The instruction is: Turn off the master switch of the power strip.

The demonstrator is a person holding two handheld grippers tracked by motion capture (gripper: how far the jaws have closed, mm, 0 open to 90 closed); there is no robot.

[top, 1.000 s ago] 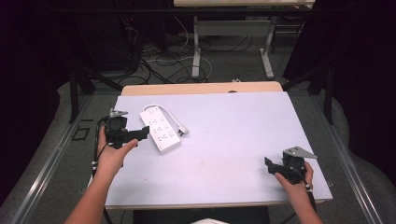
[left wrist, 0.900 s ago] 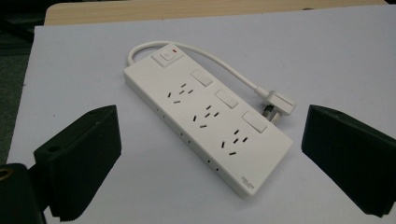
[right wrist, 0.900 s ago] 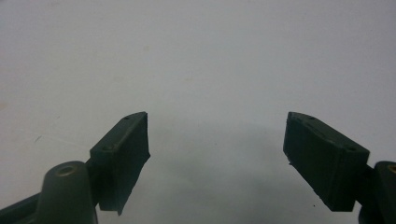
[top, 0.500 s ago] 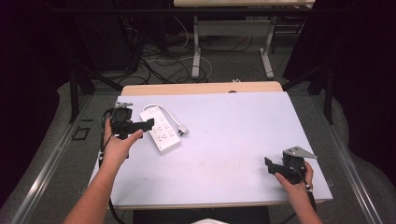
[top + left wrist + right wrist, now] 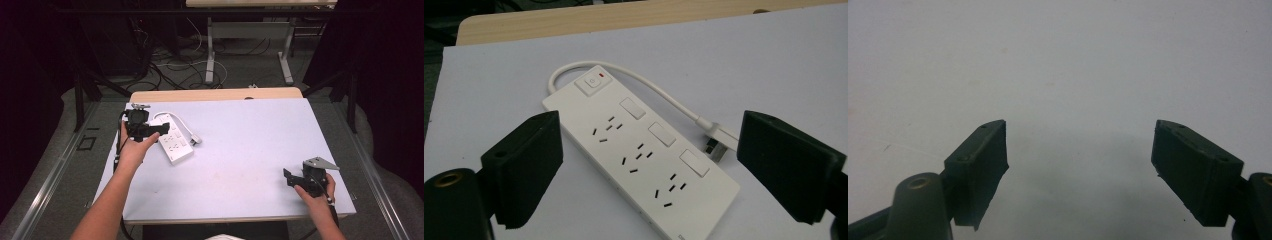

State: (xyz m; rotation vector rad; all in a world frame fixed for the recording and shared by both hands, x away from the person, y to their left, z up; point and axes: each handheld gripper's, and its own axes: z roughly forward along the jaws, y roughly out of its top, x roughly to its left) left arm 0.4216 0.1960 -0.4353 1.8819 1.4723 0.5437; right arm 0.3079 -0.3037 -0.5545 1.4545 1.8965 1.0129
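Note:
A white power strip (image 5: 172, 140) with three switches and a red-lit main button lies on the left part of the pale table (image 5: 250, 135). Its short cord loops round to the plug (image 5: 196, 140) beside it. My left gripper (image 5: 164, 128) hovers over the strip's far-left end and points right. In the left gripper view the strip (image 5: 639, 155) lies below and between the wide jaws of that gripper (image 5: 651, 130), which have just been closing a little; the pads touch nothing. My right gripper (image 5: 289, 176) rests open near the front right corner, with bare tabletop between its jaws (image 5: 1080, 140).
A wooden band (image 5: 215, 94) runs along the table's far edge. Beyond it, cables (image 5: 170, 65) lie on the floor around the legs of another table (image 5: 210, 55). Dark rails flank both sides.
My left hand has carried its gripper farther from the person and slightly right, so it now hangs over the power strip's end. The right gripper has stayed put.

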